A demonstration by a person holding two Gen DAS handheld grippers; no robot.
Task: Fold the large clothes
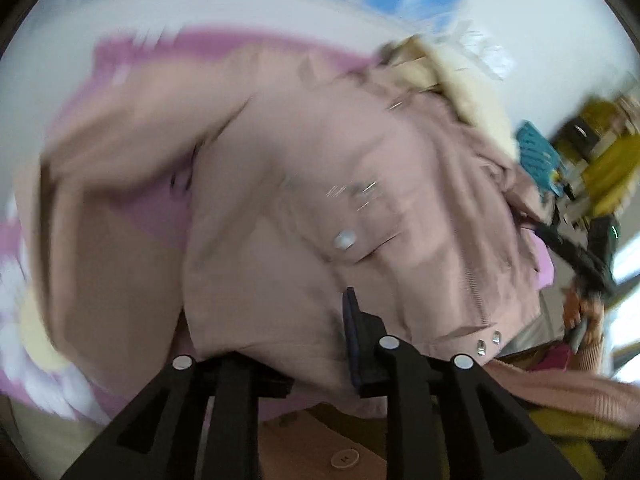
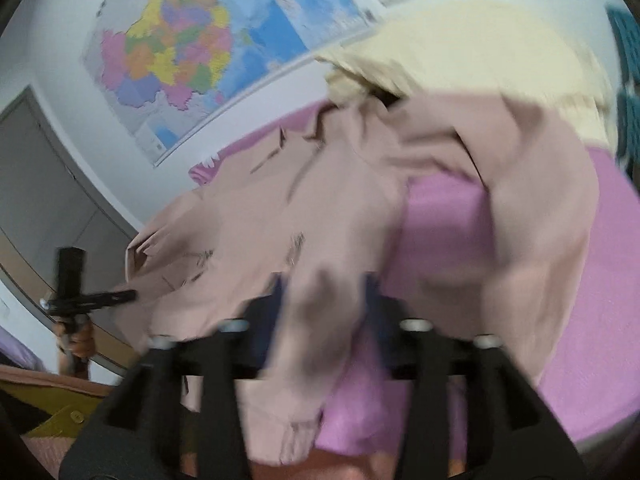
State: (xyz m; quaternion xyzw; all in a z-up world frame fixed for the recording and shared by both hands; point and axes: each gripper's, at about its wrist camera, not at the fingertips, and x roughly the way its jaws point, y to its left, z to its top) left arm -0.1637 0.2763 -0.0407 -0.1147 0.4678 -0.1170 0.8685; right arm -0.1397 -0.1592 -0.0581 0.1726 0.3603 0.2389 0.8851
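The pink jacket (image 1: 320, 184) is seen spread loosely over the purple bedsheet (image 2: 600, 280), its cream hood (image 2: 460, 52) toward the wall map (image 2: 192, 40). No finished fold can be made out; most of the folding is judged to remain. The hem is gripped by the left claw (image 1: 280, 360) at the near edge of the sheet. Bunched cloth is held between the part-open fingers of the right claw (image 2: 324, 304).
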